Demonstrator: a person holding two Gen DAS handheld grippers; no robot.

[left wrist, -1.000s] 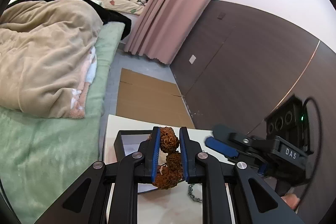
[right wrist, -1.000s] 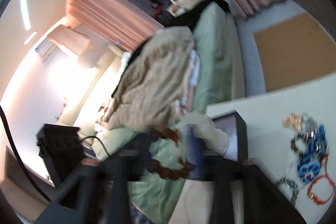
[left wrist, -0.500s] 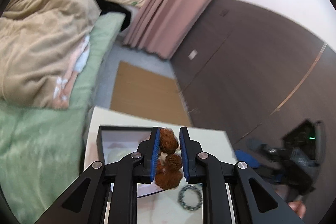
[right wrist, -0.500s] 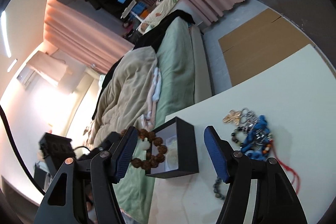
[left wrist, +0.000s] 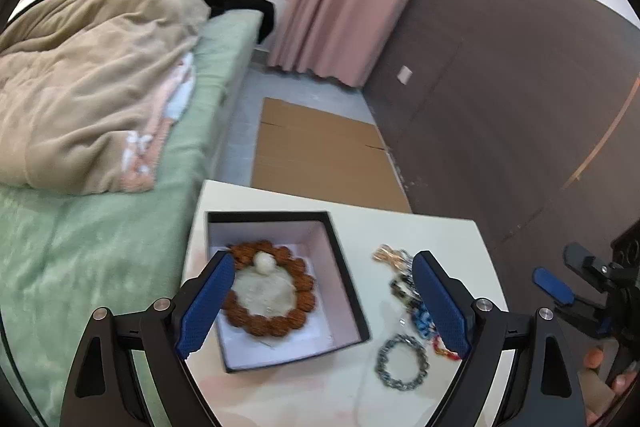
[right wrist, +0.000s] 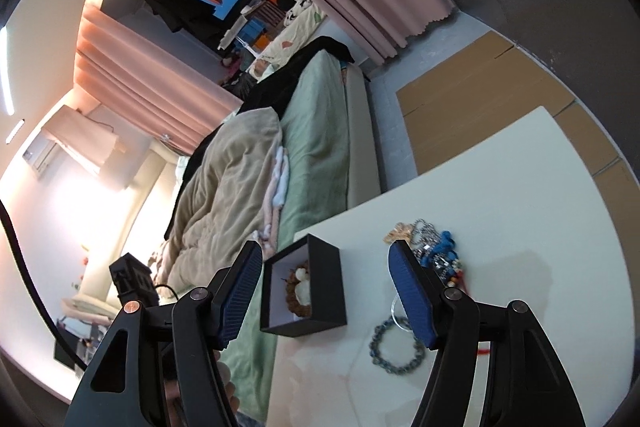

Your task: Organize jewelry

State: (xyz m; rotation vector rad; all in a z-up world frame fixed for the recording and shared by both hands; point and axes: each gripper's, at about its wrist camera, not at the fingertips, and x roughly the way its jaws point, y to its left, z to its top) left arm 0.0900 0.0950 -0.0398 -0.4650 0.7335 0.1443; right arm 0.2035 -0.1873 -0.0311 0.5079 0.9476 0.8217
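Observation:
A brown beaded bracelet (left wrist: 272, 293) with a white bead lies inside the open black box (left wrist: 344, 279) with white lining, on the white table (left wrist: 436, 235). My left gripper (left wrist: 320, 301) is open and empty above the box. My right gripper (right wrist: 326, 297) is open and empty, raised over the table; the box (right wrist: 326, 291) with the bracelet (right wrist: 298, 291) shows between its fingers. To the right of the box lie a grey chain bracelet (left wrist: 402, 361) and a pile of mixed jewelry (left wrist: 404, 281), also in the right wrist view (right wrist: 436, 251).
A bed with green sheet (left wrist: 100, 227) and beige blanket (left wrist: 88, 79) stands left of the table. Flat cardboard (left wrist: 320, 155) lies on the floor beyond it. A dark wall (left wrist: 500, 87) runs on the right. The right gripper shows at the right edge (left wrist: 592, 287).
My left gripper opened and let go of the brown bracelet, which now lies in the box. The left view tilted down over the table. The right gripper stayed open.

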